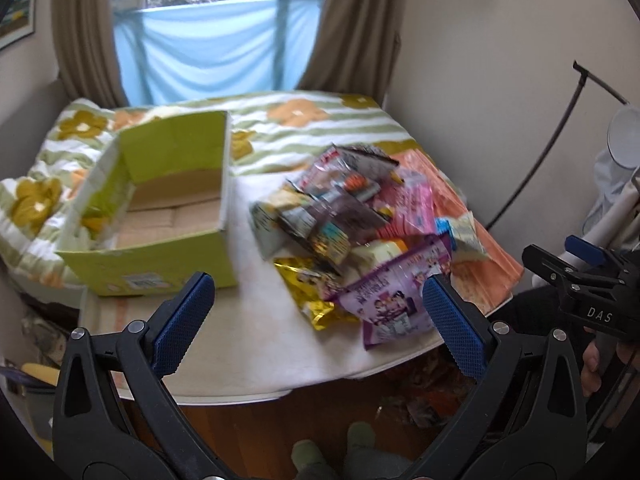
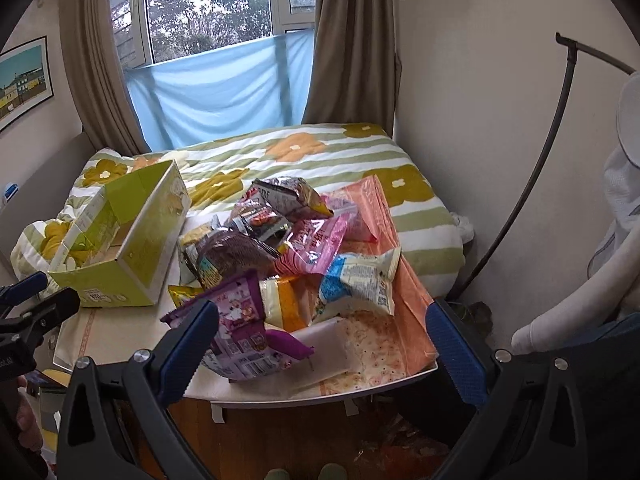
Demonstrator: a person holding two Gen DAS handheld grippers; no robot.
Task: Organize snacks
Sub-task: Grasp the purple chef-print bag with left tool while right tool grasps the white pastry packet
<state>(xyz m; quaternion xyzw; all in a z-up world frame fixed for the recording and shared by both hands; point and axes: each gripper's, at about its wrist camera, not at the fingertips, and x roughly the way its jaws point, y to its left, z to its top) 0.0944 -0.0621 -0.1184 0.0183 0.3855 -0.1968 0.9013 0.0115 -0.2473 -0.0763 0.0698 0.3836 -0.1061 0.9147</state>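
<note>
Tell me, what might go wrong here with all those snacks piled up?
The purple foil snack bag lies at the table's near edge, so a nudge could tip it to the floor. The packets overlap, so a claw closing on one may drag its neighbours. The open green cardboard box looks light and could slide if bumped.

Premises: a domestic bedroom. Evidence: a bed under a flower-patterned green-striped quilt (image 2: 320, 152) against the far wall; brown fabric curtains (image 2: 348, 40) framing a window (image 2: 208, 4) half-covered by a light blue cloth (image 2: 220, 92); a framed picture (image 2: 24, 80) on the left wall; wooden floor (image 2: 288, 436) near.
</note>
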